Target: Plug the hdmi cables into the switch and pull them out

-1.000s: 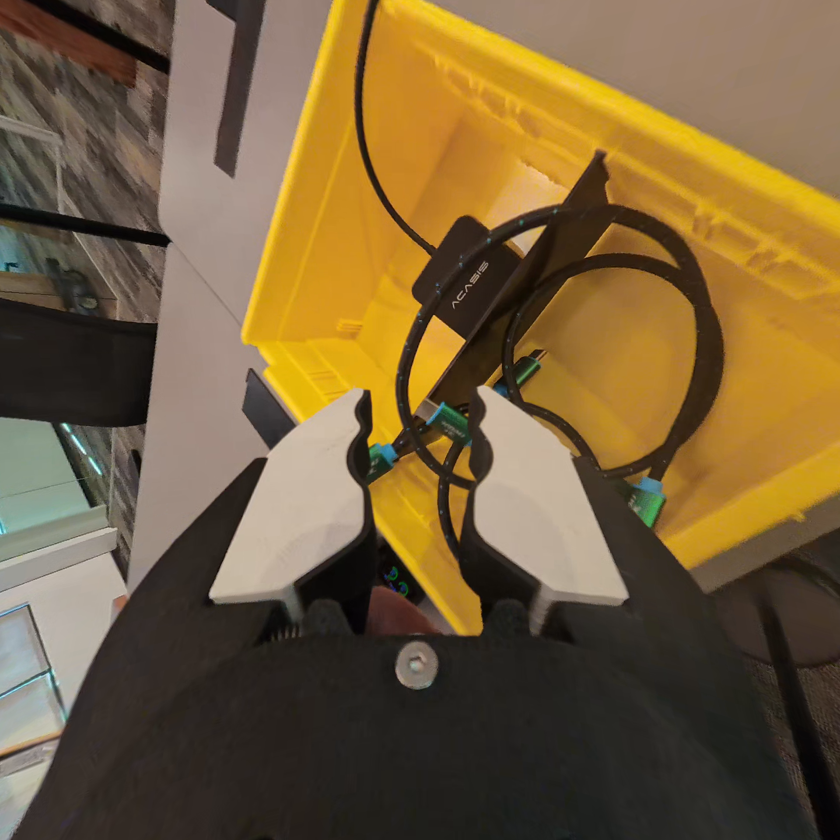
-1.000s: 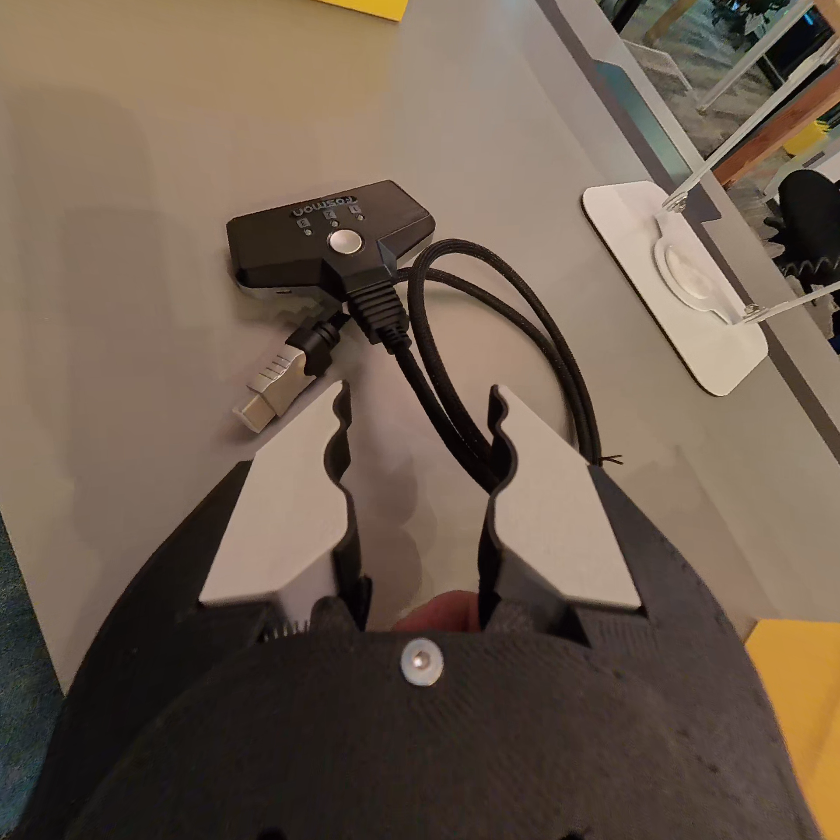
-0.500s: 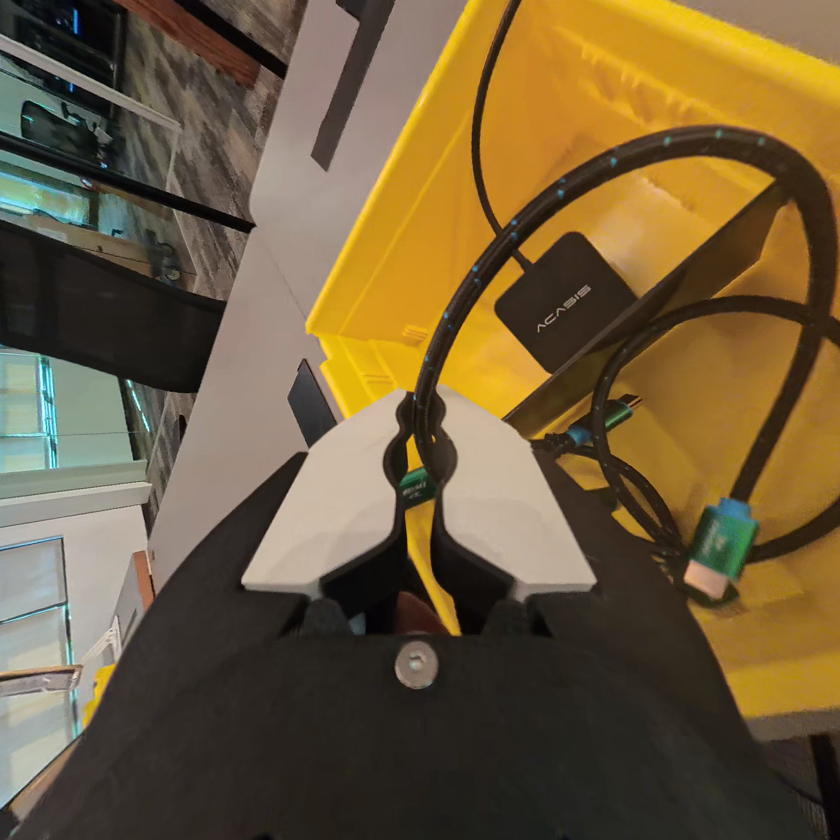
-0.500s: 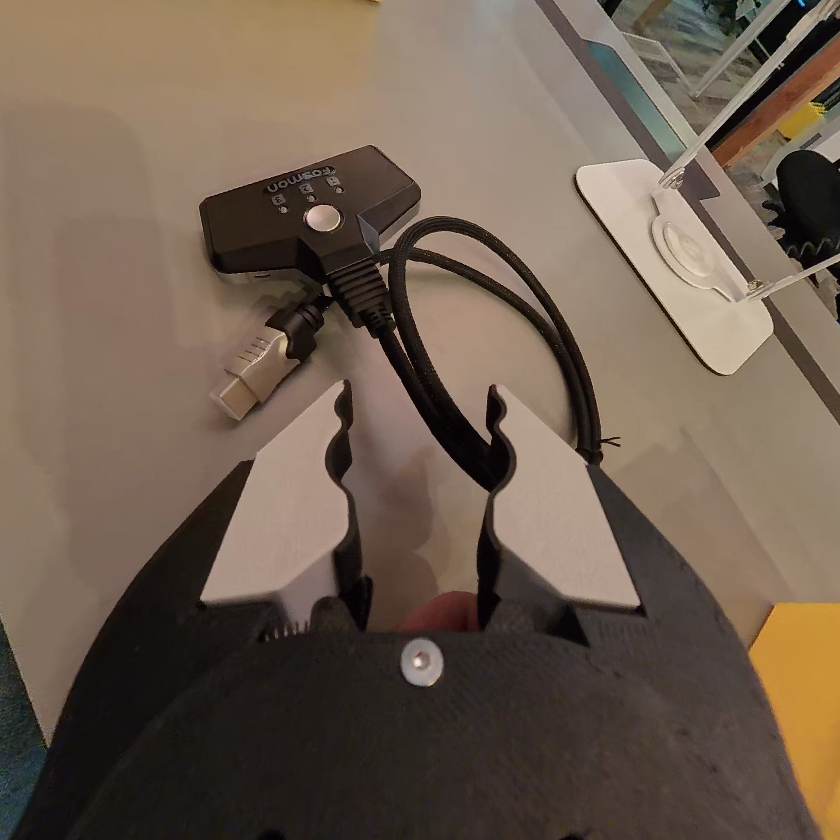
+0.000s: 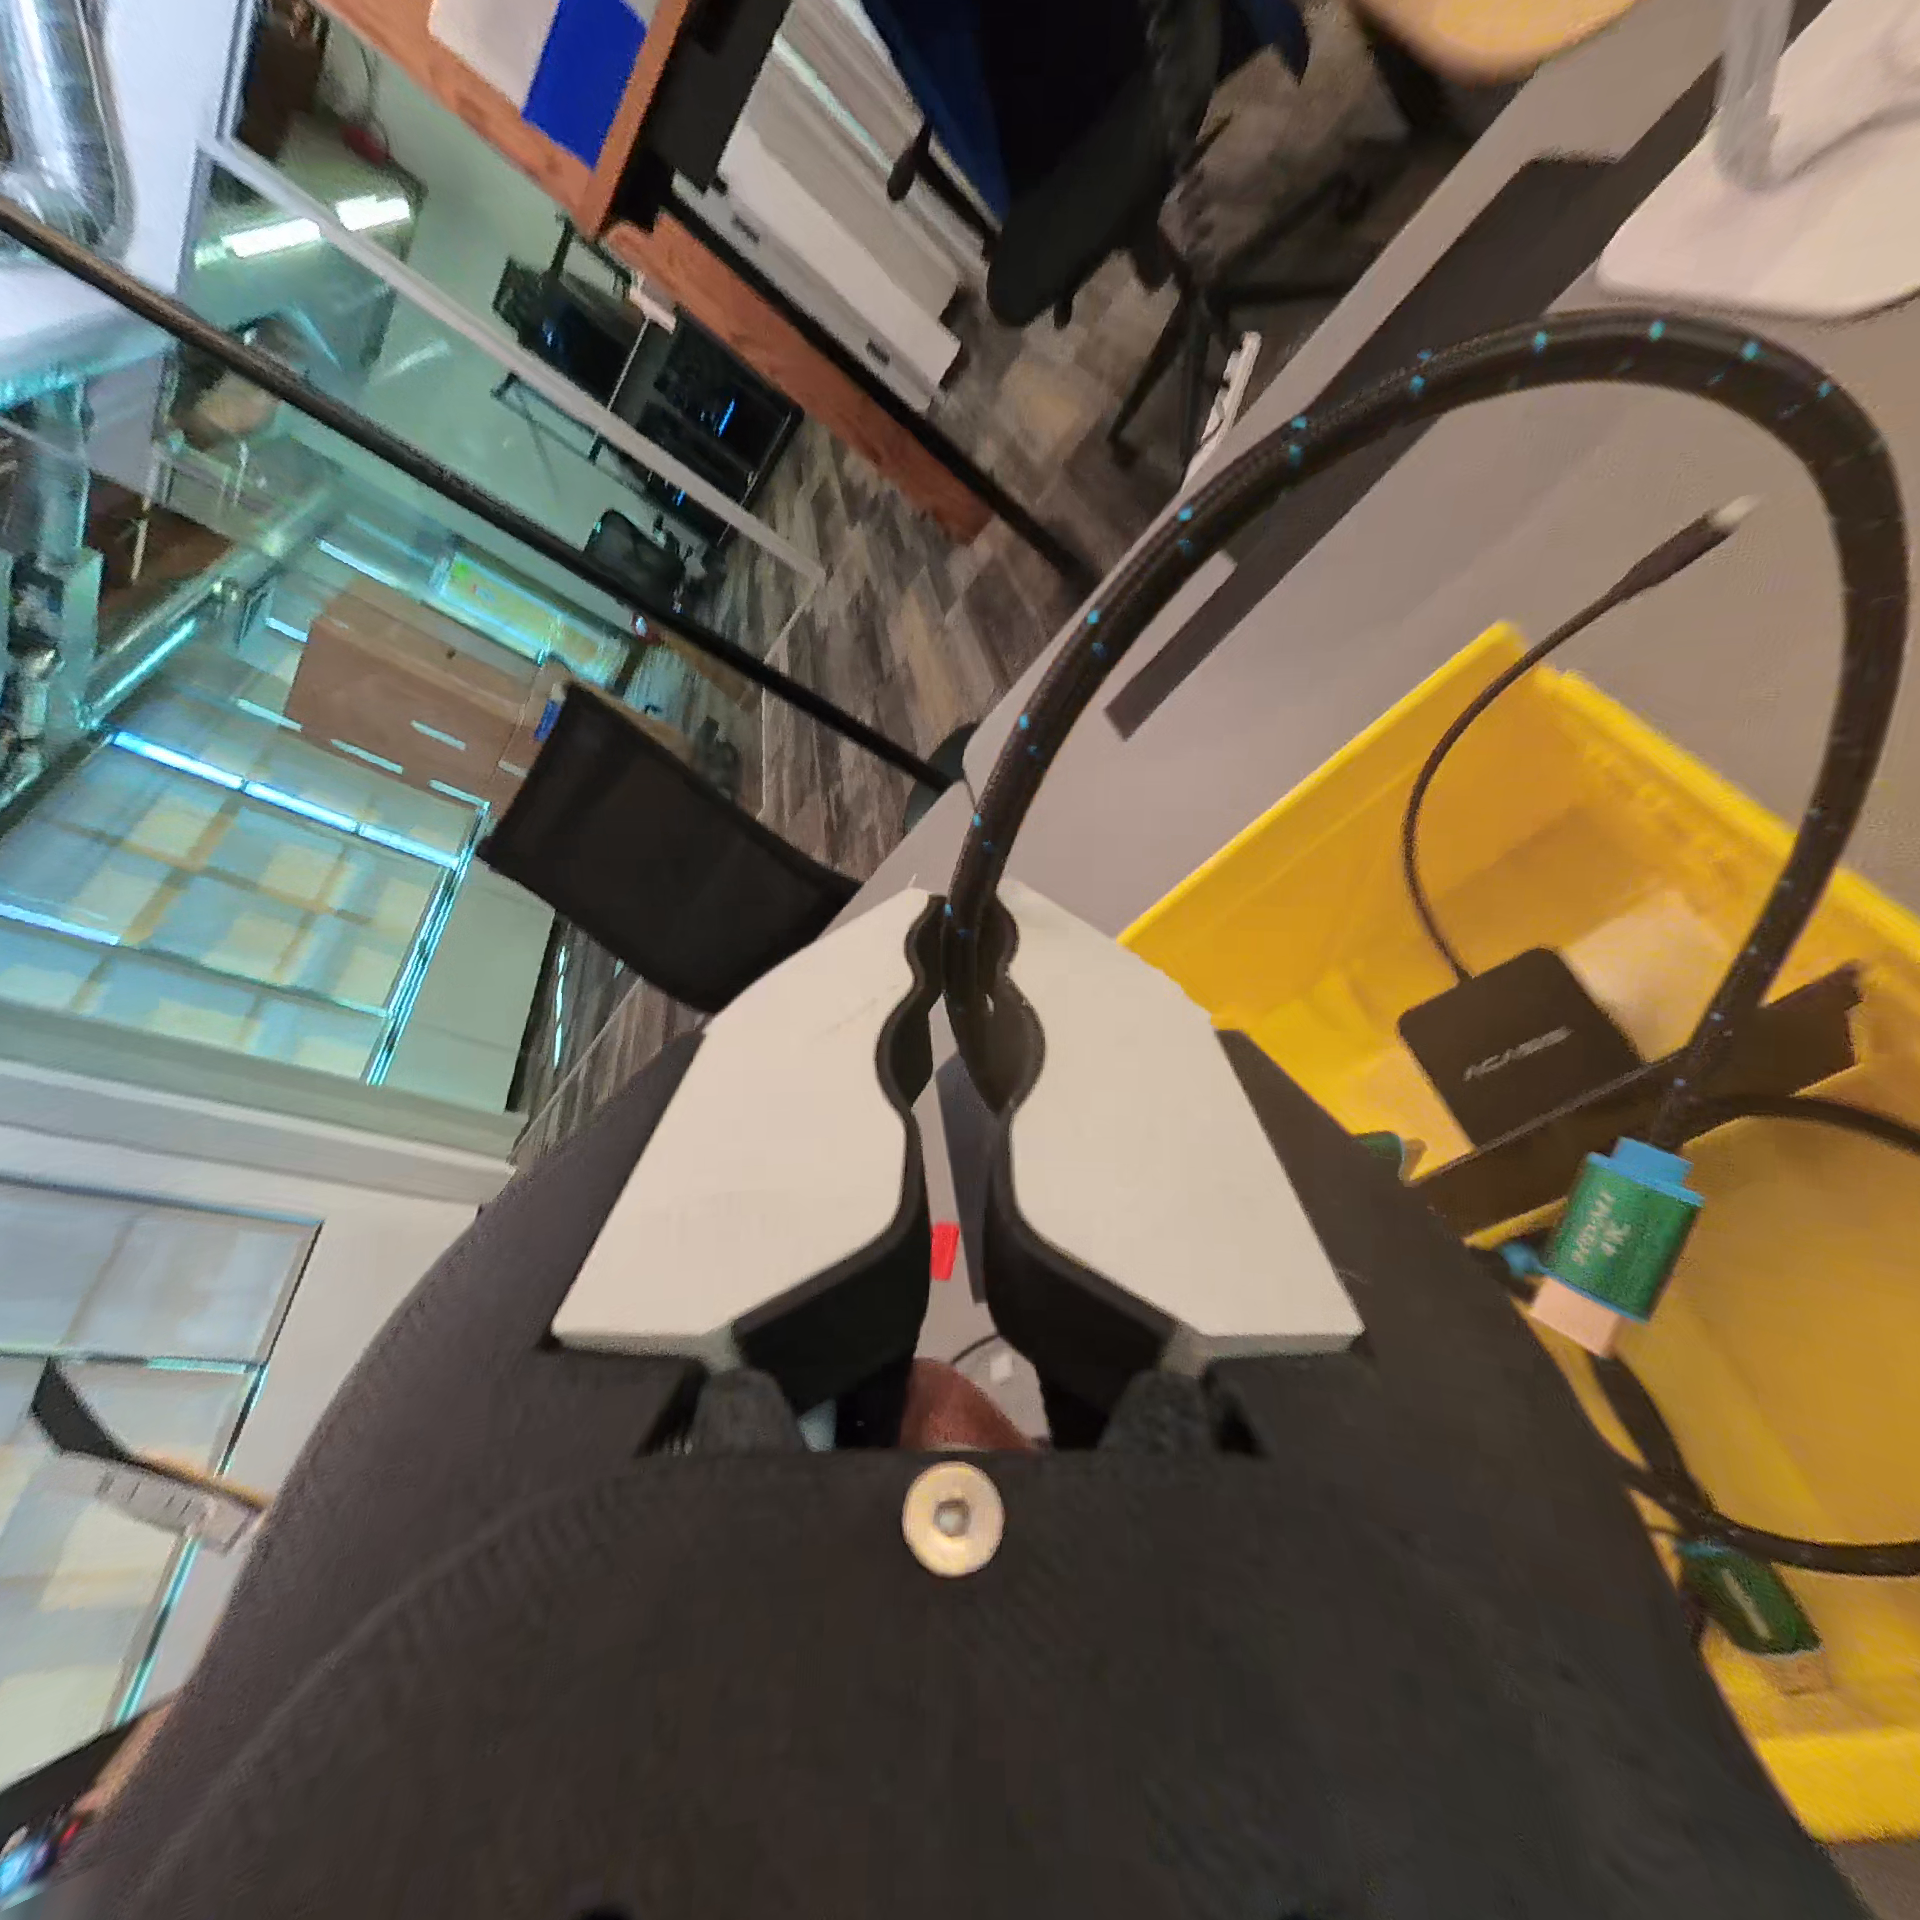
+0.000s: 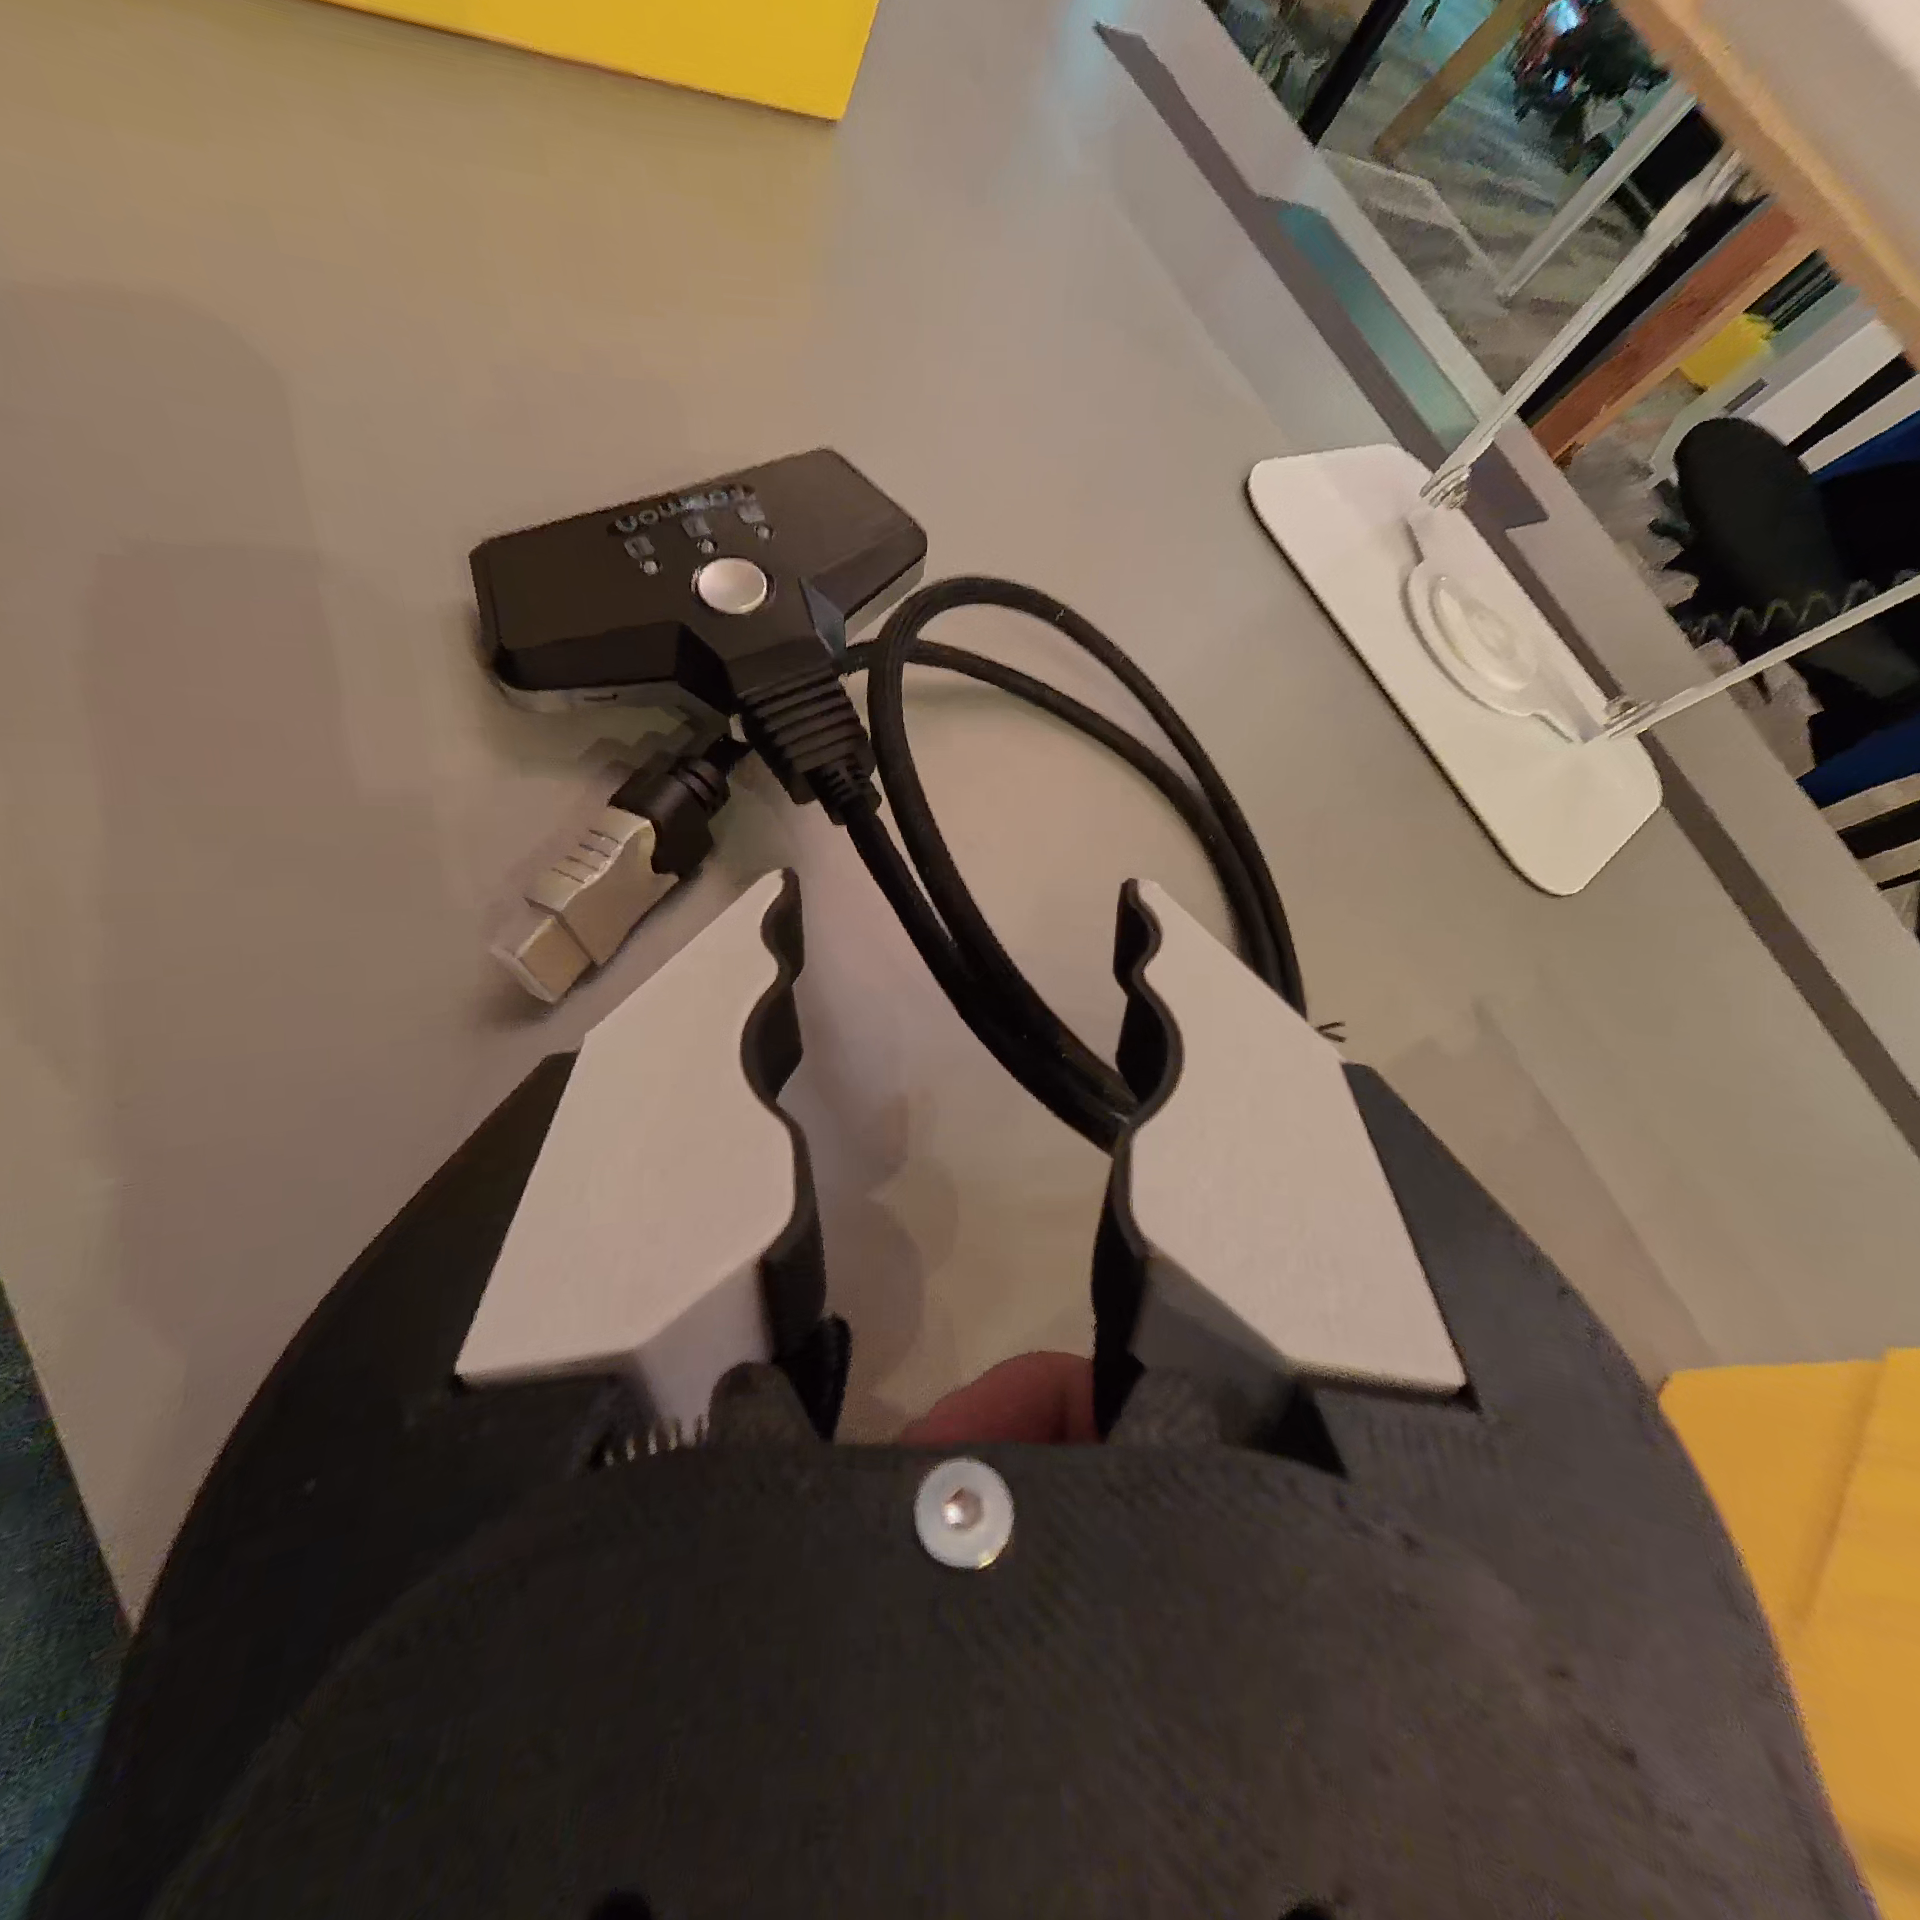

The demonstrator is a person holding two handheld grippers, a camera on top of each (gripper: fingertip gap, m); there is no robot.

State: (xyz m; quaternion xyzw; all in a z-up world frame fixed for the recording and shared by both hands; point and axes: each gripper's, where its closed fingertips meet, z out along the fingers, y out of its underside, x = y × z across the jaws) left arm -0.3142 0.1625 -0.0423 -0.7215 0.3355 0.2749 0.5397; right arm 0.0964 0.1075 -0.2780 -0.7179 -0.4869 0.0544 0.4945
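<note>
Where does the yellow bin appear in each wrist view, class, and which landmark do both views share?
Left wrist view: the yellow bin fills the right side, beside the left gripper, with cables inside.
Right wrist view: only yellow corners show, one at the top edge and one at the lower right; whether both are the bin is unclear.
Shared landmark: the grey table.

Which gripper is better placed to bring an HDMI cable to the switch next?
Left. The left gripper is shut on the braided cable above the yellow bin; the right gripper is open and empty near the switch.
</note>
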